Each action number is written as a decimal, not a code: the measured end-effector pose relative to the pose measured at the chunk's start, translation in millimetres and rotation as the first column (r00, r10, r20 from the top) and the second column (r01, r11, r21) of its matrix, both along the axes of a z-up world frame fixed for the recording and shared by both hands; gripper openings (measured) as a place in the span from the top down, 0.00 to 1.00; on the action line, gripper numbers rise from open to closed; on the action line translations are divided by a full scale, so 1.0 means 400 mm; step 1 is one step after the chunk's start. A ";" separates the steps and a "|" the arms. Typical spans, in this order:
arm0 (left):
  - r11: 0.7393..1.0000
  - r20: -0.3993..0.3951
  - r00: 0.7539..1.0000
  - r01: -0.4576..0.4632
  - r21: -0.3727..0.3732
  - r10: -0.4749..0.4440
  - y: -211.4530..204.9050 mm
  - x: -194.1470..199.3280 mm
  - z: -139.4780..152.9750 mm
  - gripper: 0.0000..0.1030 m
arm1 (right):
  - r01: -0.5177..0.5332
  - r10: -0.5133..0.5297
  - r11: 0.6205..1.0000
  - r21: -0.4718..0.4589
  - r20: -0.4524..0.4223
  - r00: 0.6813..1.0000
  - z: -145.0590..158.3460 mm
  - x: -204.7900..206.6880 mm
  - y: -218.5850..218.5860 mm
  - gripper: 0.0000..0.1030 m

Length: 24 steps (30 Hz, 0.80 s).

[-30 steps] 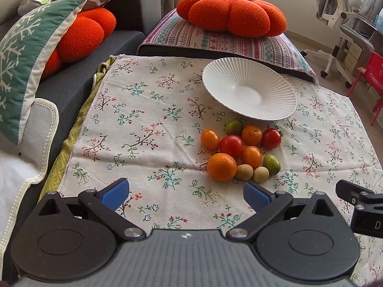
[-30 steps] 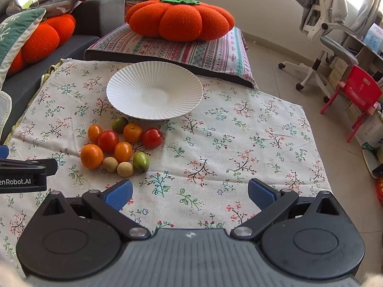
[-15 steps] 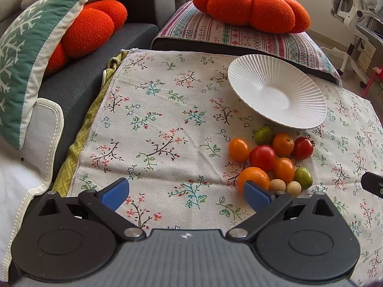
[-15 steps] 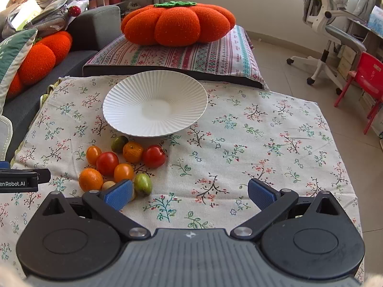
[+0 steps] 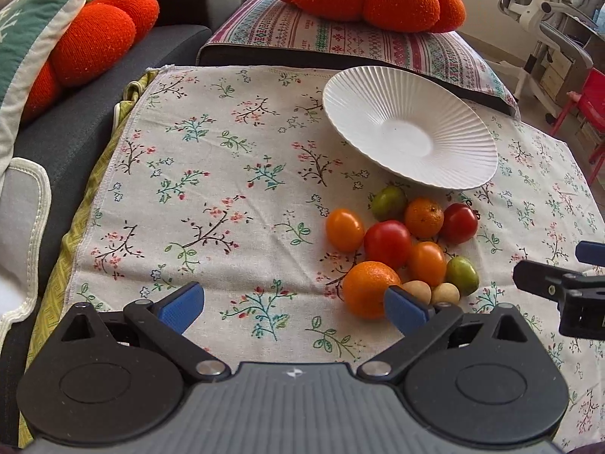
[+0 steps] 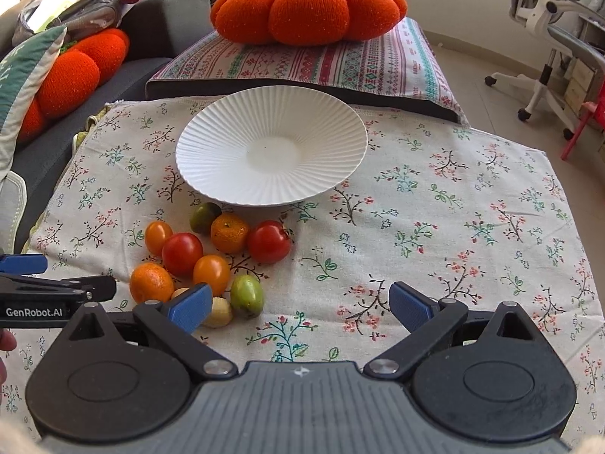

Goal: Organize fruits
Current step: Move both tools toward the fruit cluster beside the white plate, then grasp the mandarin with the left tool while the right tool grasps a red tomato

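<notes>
both cameras have come closer to the fruit pile (image 6: 211, 261) over the last second. the right gripper (image 6: 300, 308) has moved forward and to the left, so its left finger (image 6: 189, 308) now stands in front of the small beige fruits (image 6: 221, 312), where before it was well apart from them. the left gripper (image 5: 293, 304) swung away to the left and then came back, and its right finger (image 5: 404, 308) now covers the edge of the big orange (image 5: 368, 287). the fruits and the plate (image 6: 211, 143) did not change place.
</notes>
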<state>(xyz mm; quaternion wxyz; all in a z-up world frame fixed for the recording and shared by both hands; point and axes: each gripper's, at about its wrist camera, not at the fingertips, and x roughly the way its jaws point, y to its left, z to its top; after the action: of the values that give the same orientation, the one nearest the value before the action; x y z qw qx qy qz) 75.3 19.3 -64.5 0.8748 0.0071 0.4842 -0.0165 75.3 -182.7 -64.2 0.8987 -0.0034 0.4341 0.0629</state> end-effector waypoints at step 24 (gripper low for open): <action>0.995 0.017 0.995 0.101 -0.013 -0.101 -0.042 0.005 -0.036 0.19 | -0.010 0.017 0.994 0.105 -0.060 0.998 -0.025 0.043 -0.011 0.26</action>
<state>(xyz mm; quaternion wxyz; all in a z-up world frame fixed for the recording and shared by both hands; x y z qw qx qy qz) 77.2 2.3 -79.1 0.8766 0.0255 0.4762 -0.0642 92.6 -187.0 -74.3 0.8835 0.0425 0.4575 0.0917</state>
